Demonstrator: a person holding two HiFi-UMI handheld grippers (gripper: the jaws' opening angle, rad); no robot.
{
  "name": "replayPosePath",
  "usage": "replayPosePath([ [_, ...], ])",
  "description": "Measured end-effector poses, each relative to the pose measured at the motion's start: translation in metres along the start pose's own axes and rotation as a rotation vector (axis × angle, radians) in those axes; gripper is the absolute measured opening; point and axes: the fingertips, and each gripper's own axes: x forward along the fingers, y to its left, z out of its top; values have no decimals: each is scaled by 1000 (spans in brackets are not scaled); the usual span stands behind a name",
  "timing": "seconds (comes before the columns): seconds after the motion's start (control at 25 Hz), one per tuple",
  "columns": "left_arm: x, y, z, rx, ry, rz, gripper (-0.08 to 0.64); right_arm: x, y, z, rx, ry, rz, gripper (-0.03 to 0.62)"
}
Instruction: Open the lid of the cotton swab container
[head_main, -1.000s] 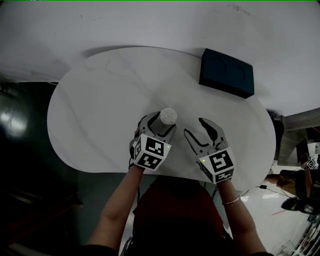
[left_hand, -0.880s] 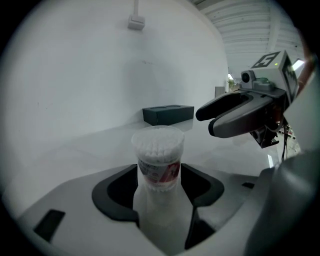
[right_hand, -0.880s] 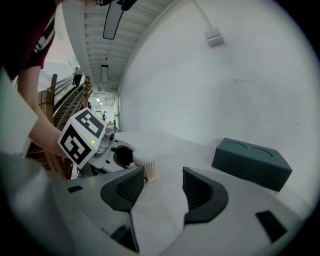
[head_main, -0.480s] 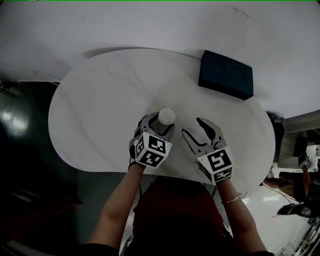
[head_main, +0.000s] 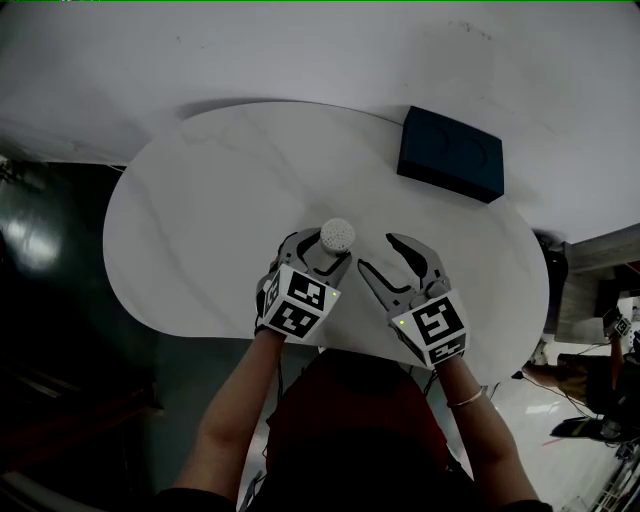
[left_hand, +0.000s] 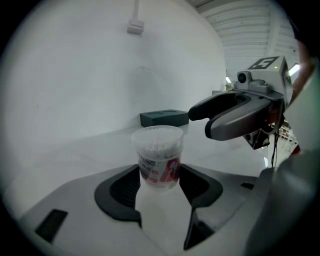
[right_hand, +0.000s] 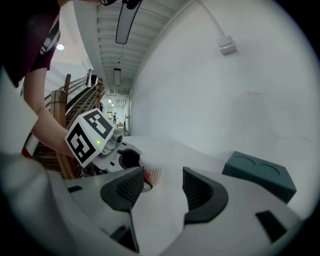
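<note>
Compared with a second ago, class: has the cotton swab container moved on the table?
No. In the head view the cotton swab container stands where it did, the same way off from the dark box.

Head view: the left gripper (head_main: 322, 250), its jaws just now closing with the cotton swab container (head_main: 337, 235) between them, covers the container's body; only the top shows. Pad contact: undetermined. Label print (left_hand: 160, 169): too blurred to read. Right gripper view: the jaw at 9 o'clock on the right gripper (right_hand: 163, 176) masks most of the container.
</note>
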Motion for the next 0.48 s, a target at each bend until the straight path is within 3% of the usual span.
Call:
replayPosePath([
  [0.24, -33, -4, 14, -19, -41, -13, 264, -2, 30, 37, -93, -105, 109, 233],
  [0.48, -66, -3, 17, -44, -67, -3, 264, 0, 62, 58, -139, -122, 183, 252],
])
